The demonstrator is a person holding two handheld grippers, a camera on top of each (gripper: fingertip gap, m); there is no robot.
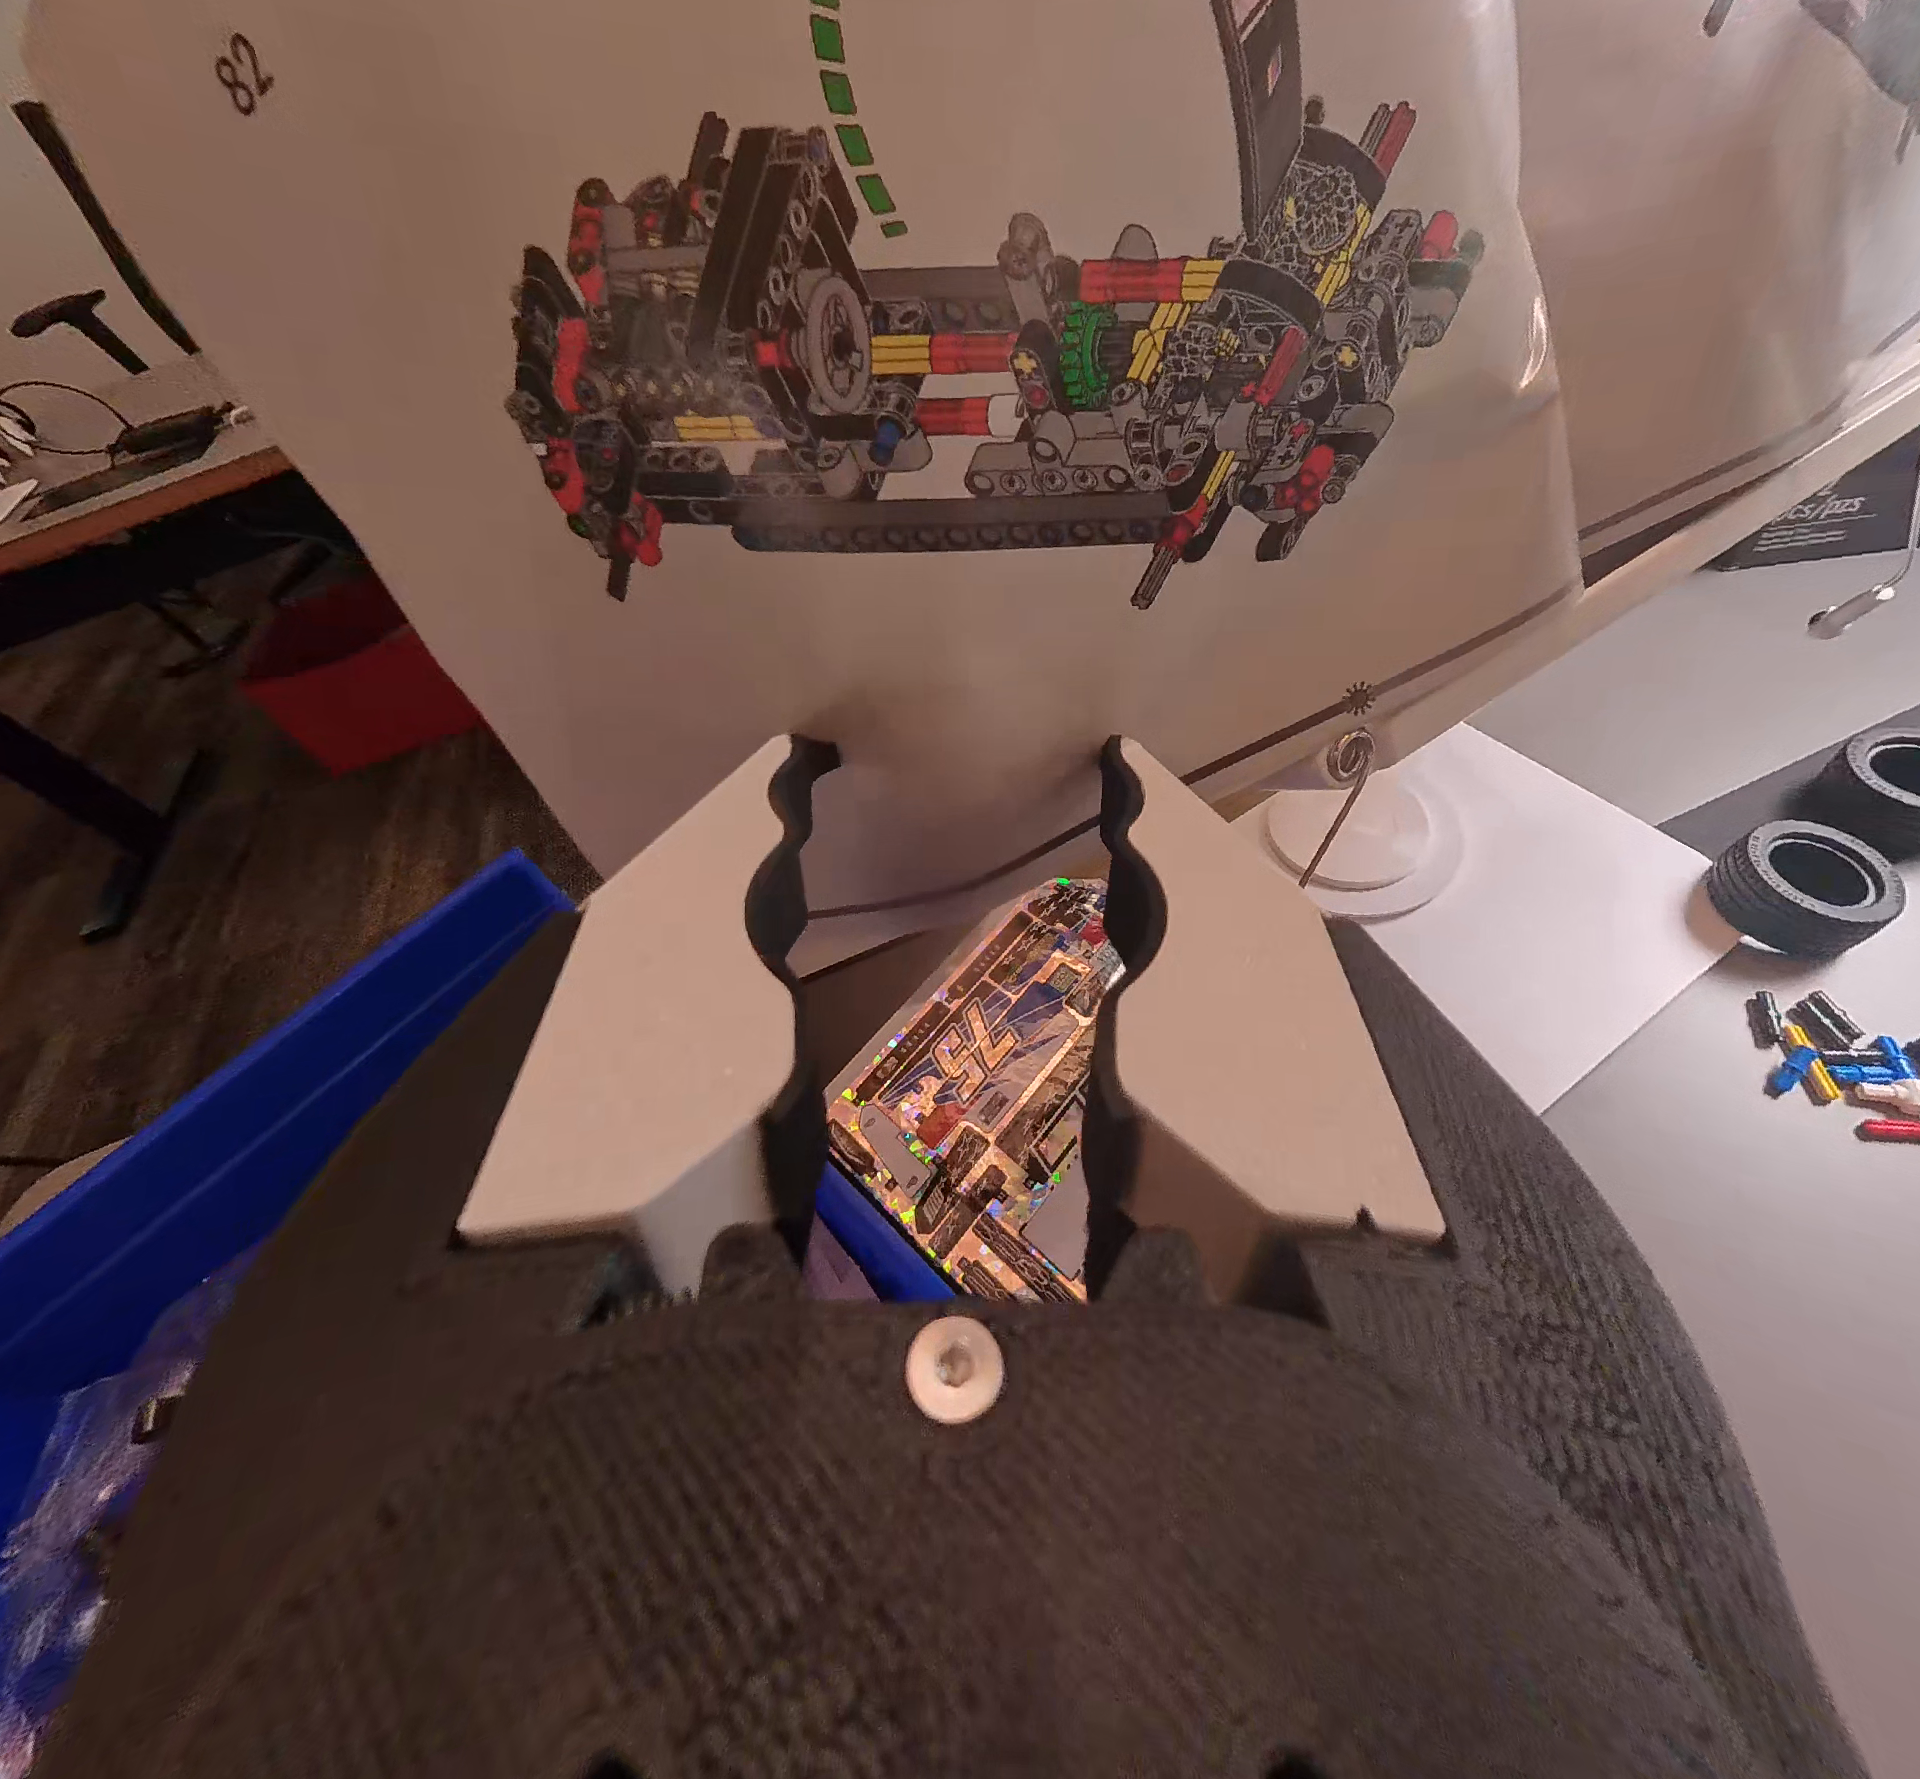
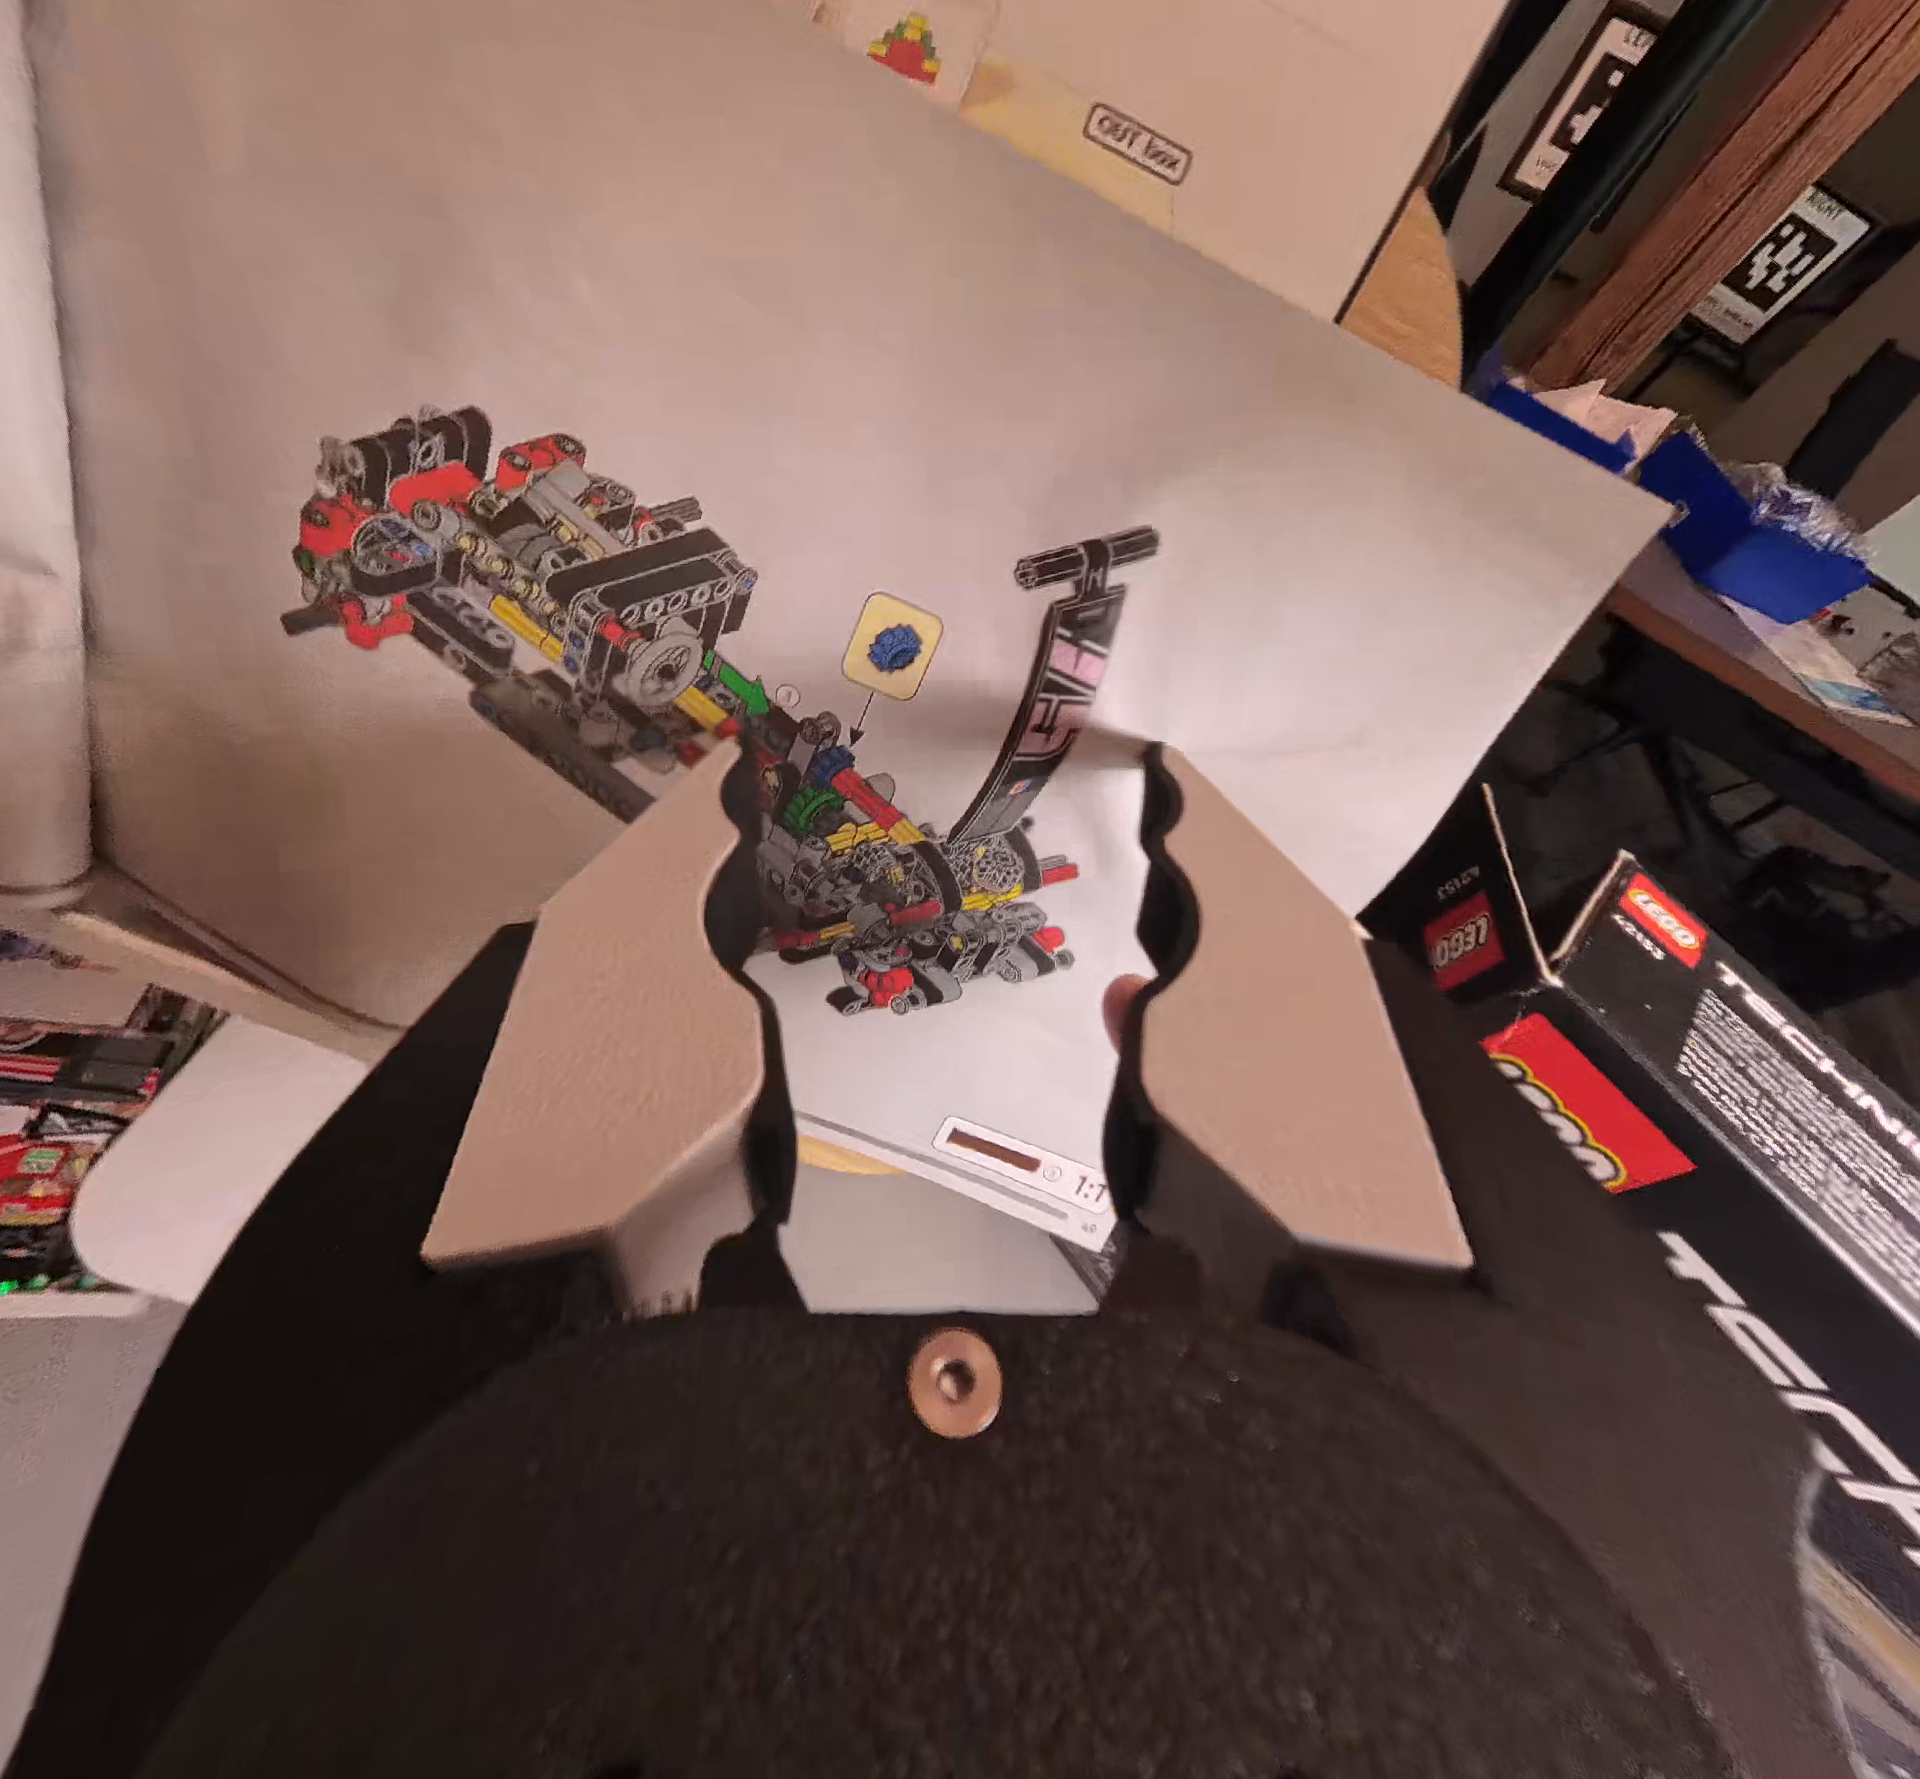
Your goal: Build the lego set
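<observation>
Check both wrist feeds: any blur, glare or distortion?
Left wrist view: instruction page sharp mid-frame, fisheye-bent and smeared at the edges, tyres soft, sticker sheet glinting. Right wrist view: warm dim light, manual page slightly motion-blurred, box streaked.

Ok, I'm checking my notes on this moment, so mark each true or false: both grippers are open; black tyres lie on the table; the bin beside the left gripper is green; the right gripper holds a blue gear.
1. Both grippers are open. True: left gripper and right gripper show gaps.
2. Black tyres lie on the table. True.
3. The bin is green. False: the bin is blue.
4. The right gripper holds a blue gear. False: it holds nothing; the instruction page lies behind.
</observation>
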